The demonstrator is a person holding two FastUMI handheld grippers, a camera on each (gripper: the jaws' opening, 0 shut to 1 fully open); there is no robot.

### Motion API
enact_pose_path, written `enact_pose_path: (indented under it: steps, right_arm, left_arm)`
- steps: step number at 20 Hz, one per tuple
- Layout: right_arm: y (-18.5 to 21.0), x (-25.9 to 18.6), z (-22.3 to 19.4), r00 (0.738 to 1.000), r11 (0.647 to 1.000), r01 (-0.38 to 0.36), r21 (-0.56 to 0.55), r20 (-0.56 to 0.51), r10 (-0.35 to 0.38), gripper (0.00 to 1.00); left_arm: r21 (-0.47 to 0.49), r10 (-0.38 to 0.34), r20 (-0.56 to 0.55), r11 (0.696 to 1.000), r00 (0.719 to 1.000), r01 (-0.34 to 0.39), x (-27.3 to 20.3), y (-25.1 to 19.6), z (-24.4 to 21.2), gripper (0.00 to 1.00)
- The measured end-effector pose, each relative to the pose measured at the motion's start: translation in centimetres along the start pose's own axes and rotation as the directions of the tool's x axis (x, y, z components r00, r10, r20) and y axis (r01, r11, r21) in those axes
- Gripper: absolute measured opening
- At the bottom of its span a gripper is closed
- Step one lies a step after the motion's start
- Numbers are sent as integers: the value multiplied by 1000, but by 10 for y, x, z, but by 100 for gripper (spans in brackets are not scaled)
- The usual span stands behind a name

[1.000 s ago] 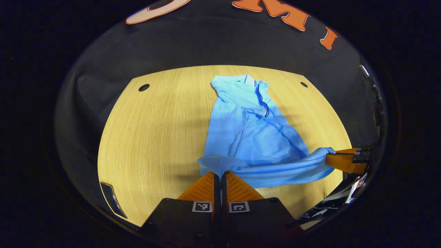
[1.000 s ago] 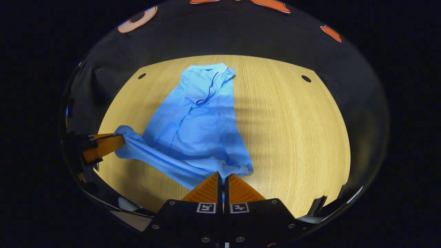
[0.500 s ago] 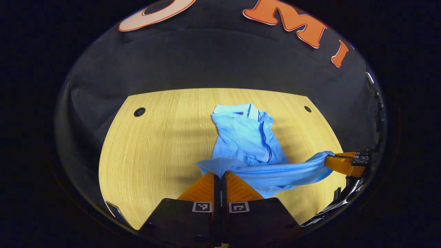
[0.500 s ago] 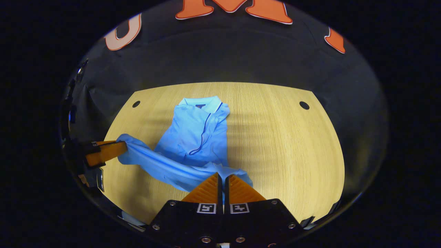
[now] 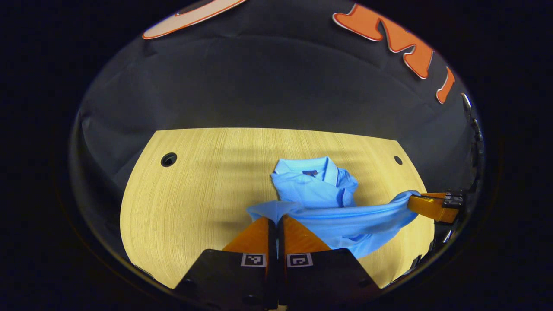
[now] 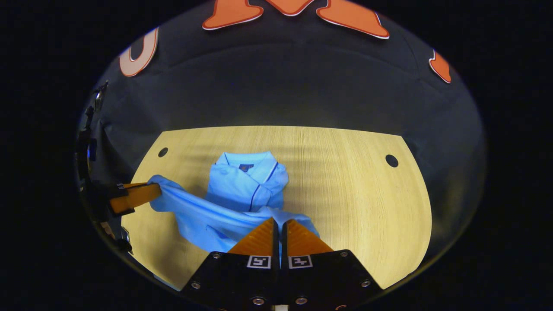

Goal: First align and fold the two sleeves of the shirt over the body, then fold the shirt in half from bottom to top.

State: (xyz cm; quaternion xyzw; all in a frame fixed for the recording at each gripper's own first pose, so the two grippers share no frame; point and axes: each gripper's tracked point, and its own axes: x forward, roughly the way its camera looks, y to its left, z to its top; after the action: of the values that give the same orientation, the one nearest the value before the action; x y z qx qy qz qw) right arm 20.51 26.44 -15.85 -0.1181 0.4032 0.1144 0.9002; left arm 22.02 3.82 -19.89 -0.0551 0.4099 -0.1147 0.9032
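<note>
Both grippers are clamped on the hem of a blue shirt (image 5: 317, 190), the left gripper (image 5: 276, 220) at one corner, the right gripper (image 6: 280, 222) at the other. Between them the hem hangs raised above the collar end, which lies on the wooden table (image 5: 194, 194).

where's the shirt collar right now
In the right gripper view the collar lies flat on the wooden table, left of centre toward the far edge, just beyond the lifted hem stretched between the two grippers.
</note>
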Motion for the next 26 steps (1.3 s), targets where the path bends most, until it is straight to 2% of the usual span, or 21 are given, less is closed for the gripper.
enact_pose_path:
  steps: [8, 11, 13, 15, 16, 17, 18, 19, 20, 21, 22, 23, 24, 26]
  right_arm:
    - [-2, 65, 39, 999, 1000, 0, -3, 36, 0, 1]
    - [-3, 91, 39, 1000, 999, -5, 32, 17, 4, 1]
    - [-7, 105, 34, 1000, 1000, 17, 25, 4, -17, 2]
    - [-7, 112, 29, 1000, 1000, 25, 16, -8, -25, 8]
    - [-6, 111, 27, 1000, 999, 26, 19, -16, -25, 10]
    - [-6, 111, 24, 999, 999, 27, 23, -21, -27, 18]
    - [-5, 107, 22, 999, 999, 23, 26, -25, -23, 35]
    - [-5, 102, 21, 999, 999, 21, 33, -27, -20, 51]
    - [-5, 98, 17, 999, 999, 21, 39, -34, -20, 62]
    - [-5, 92, 12, 999, 999, 22, 43, -40, -20, 70]
    - [-6, 82, 9, 999, 999, 22, 46, -42, -20, 72]
    - [-6, 73, 5, 999, 999, 23, 48, -41, -21, 90]
    - [-6, 62, 2, 999, 998, 22, 52, -32, -20, 100]
    - [-5, 38, -1, 1000, 999, 18, 51, -2, -18, 100]
  left_arm:
    - [-27, 32, -8, 999, 999, -32, 65, 17, 36, 4]
    - [-1, 58, -37, 998, 998, -58, 94, 23, 35, 4]
    - [4, 58, -64, 998, 996, -57, 107, 21, 26, 5]
    - [-11, 57, -83, 998, 995, -58, 118, 20, 18, 7]
    - [-19, 59, -93, 998, 994, -61, 117, 22, 16, 15]
    - [-30, 59, -97, 998, 994, -62, 117, 24, 12, 19]
    - [-43, 52, -93, 997, 994, -57, 112, 24, 13, 45]
    - [-56, 52, -88, 997, 995, -57, 109, 25, 13, 51]
    - [-60, 65, -74, 996, 995, -69, 103, 28, 14, 52]
    - [-58, 76, -53, 995, 996, -79, 94, 32, 17, 68]
    - [-52, 86, -33, 995, 996, -88, 82, 34, 19, 84]
    - [-42, 93, -14, 995, 996, -93, 68, 37, 19, 100]
    - [-32, 100, 9, 994, 995, -100, 53, 38, 21, 100]
    - [-17, 116, 72, 993, 991, -115, 20, 42, 29, 99]
